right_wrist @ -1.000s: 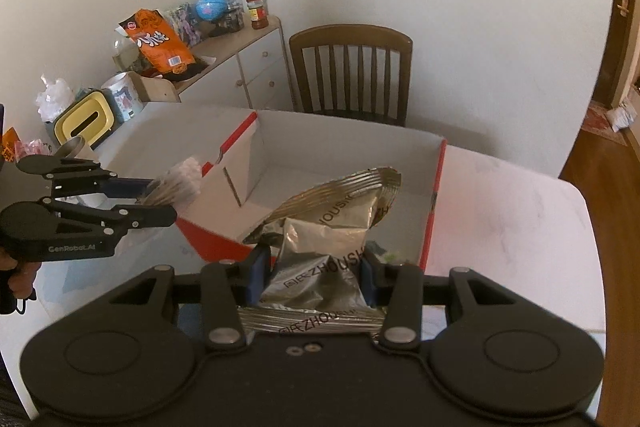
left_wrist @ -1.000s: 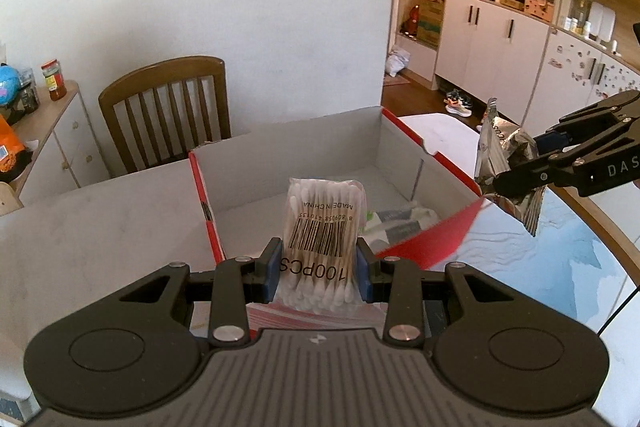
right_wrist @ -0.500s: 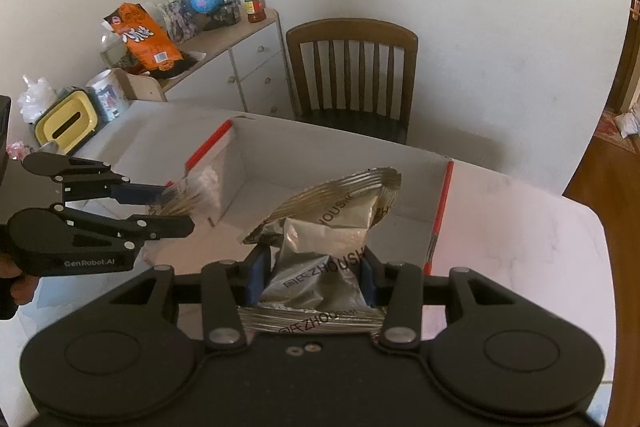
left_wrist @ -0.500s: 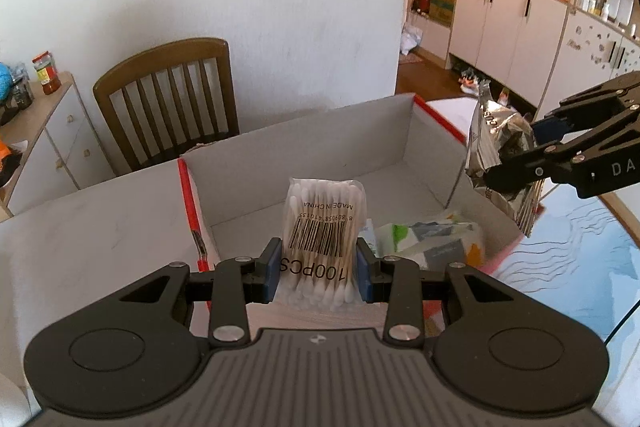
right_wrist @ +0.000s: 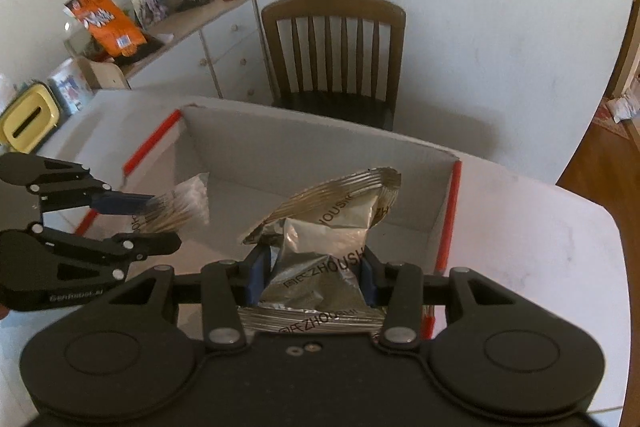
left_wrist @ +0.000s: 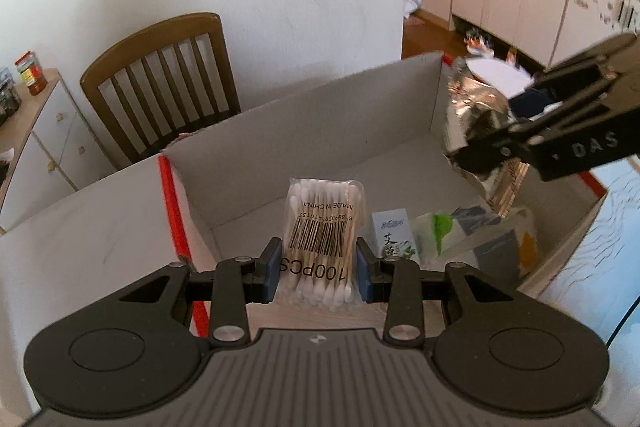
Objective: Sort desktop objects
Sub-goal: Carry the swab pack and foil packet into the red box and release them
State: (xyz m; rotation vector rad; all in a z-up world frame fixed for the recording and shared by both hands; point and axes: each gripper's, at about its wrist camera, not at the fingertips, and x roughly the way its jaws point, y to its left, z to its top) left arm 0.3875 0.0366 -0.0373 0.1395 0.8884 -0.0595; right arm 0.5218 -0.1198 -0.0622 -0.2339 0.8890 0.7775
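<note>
My left gripper (left_wrist: pixel 318 277) is shut on a clear pack of cotton swabs (left_wrist: pixel 320 227) and holds it over the left part of an open cardboard box (left_wrist: pixel 320 115). The pack also shows in the right wrist view (right_wrist: pixel 180 205). My right gripper (right_wrist: pixel 312 281) is shut on a crinkled silver snack bag (right_wrist: pixel 324 227) and holds it over the box's right part; the bag also shows in the left wrist view (left_wrist: pixel 476 131). A small tea box (left_wrist: pixel 394 237) and a green-and-white packet (left_wrist: pixel 438 231) lie on the box floor.
The box has red-edged flaps (left_wrist: pixel 176 207) and stands on a white table (right_wrist: pixel 532 227). A wooden chair (right_wrist: pixel 336 55) stands behind it. A white sideboard (right_wrist: pixel 192 35) with an orange snack bag (right_wrist: pixel 106 21) and jars is at the left.
Both grippers have moved forward over the box with their loads still held. The right gripper and its silver bag have come further in over the box's right side.
</note>
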